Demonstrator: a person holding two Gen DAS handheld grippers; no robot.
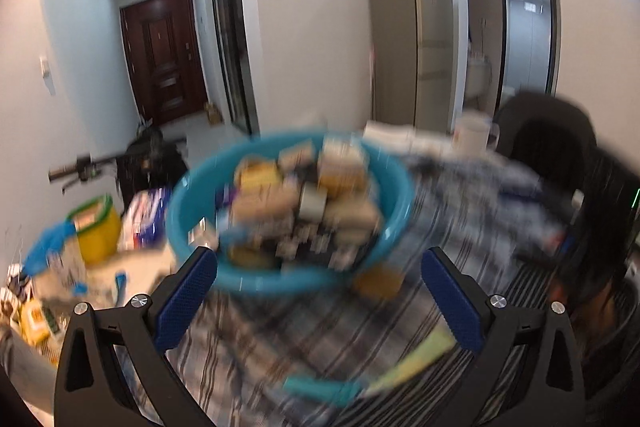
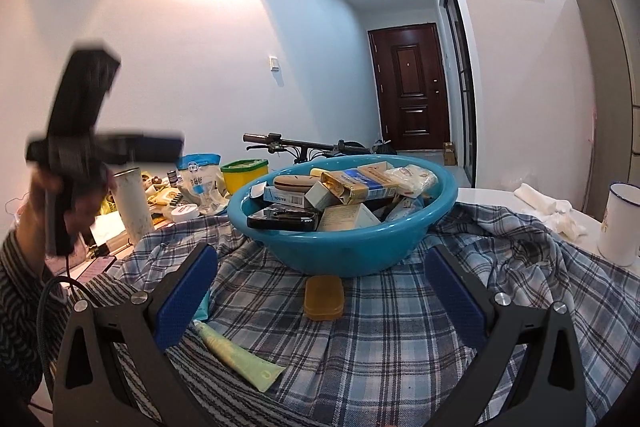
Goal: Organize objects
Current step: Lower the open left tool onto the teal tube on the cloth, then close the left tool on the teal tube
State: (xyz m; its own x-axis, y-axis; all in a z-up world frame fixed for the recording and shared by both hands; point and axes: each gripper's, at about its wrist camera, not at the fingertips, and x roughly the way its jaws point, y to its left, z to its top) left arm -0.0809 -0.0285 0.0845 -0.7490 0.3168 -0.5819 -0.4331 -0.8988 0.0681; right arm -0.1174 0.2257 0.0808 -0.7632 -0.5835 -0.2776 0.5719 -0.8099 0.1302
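while the left gripper (image 2: 80, 131) hangs raised, the right gripper (image 2: 320, 291) gapes toward the basin (image 2: 344, 247).

Slim pickings for readable print here; in the right wrist view a white-and-blue box (image 2: 285, 197) in the blue basin (image 2: 352, 247) carries upside-down capitals, too small to make out for certain; the blue-and-white bag (image 2: 199, 175) on the table shows a round logo, unreadable; left wrist view is blurred, nothing legible.
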